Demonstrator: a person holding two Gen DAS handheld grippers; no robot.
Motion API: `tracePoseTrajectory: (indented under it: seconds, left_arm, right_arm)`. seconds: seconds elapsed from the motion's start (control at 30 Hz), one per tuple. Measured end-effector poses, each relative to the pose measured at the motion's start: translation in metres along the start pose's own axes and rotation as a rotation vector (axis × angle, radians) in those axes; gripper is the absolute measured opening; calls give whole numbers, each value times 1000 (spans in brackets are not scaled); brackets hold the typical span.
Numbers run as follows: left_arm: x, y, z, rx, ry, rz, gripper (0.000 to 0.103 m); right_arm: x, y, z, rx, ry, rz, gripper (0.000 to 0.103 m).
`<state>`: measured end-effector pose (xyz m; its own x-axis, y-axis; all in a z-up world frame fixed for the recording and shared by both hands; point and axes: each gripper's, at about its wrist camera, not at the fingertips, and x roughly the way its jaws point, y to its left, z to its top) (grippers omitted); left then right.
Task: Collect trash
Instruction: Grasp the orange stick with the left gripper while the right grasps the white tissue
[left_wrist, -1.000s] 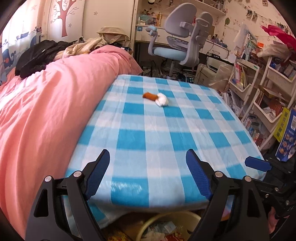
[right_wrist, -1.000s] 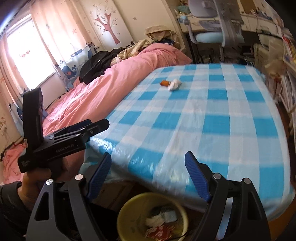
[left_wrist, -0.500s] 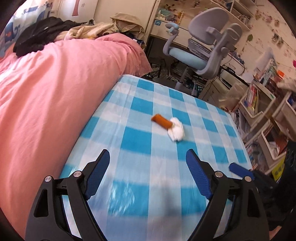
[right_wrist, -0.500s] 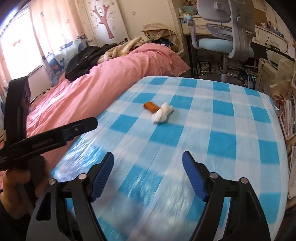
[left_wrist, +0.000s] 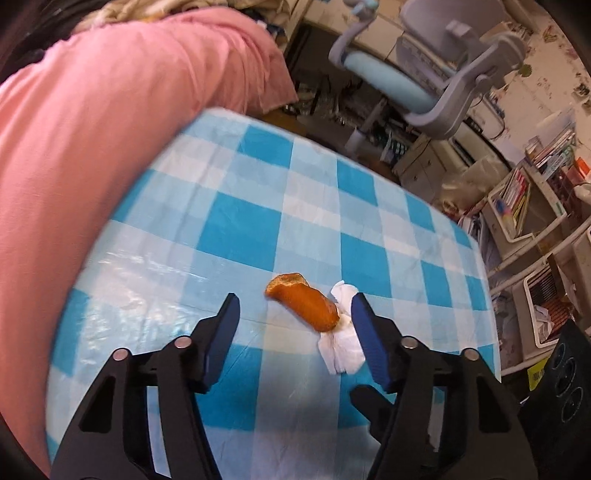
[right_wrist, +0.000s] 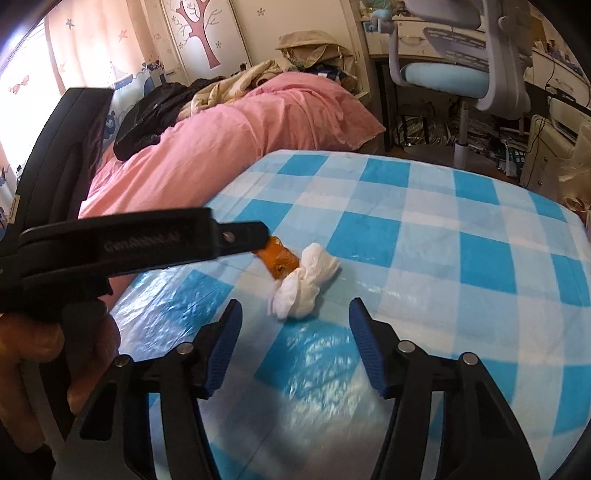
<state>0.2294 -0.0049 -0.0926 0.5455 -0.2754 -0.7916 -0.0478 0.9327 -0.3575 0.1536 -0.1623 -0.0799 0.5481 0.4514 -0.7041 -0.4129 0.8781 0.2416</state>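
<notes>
Clearance around the trash on the checked tablecloth (left_wrist: 236, 229)

The cloth is bare except for the orange food scrap (left_wrist: 304, 304) and the crumpled white tissue (left_wrist: 341, 350), which touch each other. The pink duvet (left_wrist: 110, 129) blocks the left edge. The left gripper (left_wrist: 295, 314), jaws closing, straddles the scrap without contact. The right gripper (right_wrist: 295, 319), jaws closing, has free cloth between its fingers; the tissue lies just ahead.

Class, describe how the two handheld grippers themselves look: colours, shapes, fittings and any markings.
Both the left gripper and right gripper have black angular linkage arms with silver rivets and ribbed blue finger pads. From the right wrist view, the left gripper's side bears pale embossed lettering, too blurred to read.
</notes>
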Motion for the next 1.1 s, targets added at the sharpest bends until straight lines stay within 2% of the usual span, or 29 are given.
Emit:
tracePoseTrajectory:
  seconds: [0.17, 0.27, 0.33, 0.4, 0.43, 0.53, 0.57, 0.63, 0.97, 1.1]
  left_arm:
    - [19, -6, 4, 9, 16, 13, 58]
    - [21, -6, 6, 3, 7, 17, 57]
    - [23, -9, 5, 20, -2, 37, 50]
    - [24, -10, 4, 32, -6, 42, 42]
    - [24, -11, 4, 39, -4, 39, 36]
    - [24, -13, 3, 73, -7, 33, 30]
    - [23, -15, 2, 84, -7, 28, 23]
    - [21, -15, -1, 103, 4, -1, 21]
    - [-20, -17, -25, 139, -9, -140, 17]
    - [-50, -27, -40, 187, -41, -163, 17]
  right_arm:
    - [10, -2, 7, 14, 24, 17, 52]
    - [15, -2, 7, 11, 61, 25, 38]
    - [17, -2, 7, 11, 78, 6, 16]
    - [15, -5, 6, 4, 86, -5, 13]
    - [14, -6, 6, 2, 91, -9, 12]
    - [7, -13, 3, 5, 102, -25, 11]
    - [4, -16, 1, 11, 106, -33, 11]
    - [-3, -23, -2, 30, 110, -39, 11]
    - [-53, -32, -12, 128, 52, 19, 11]
    - [-77, -28, -19, 142, 15, 38, 11]
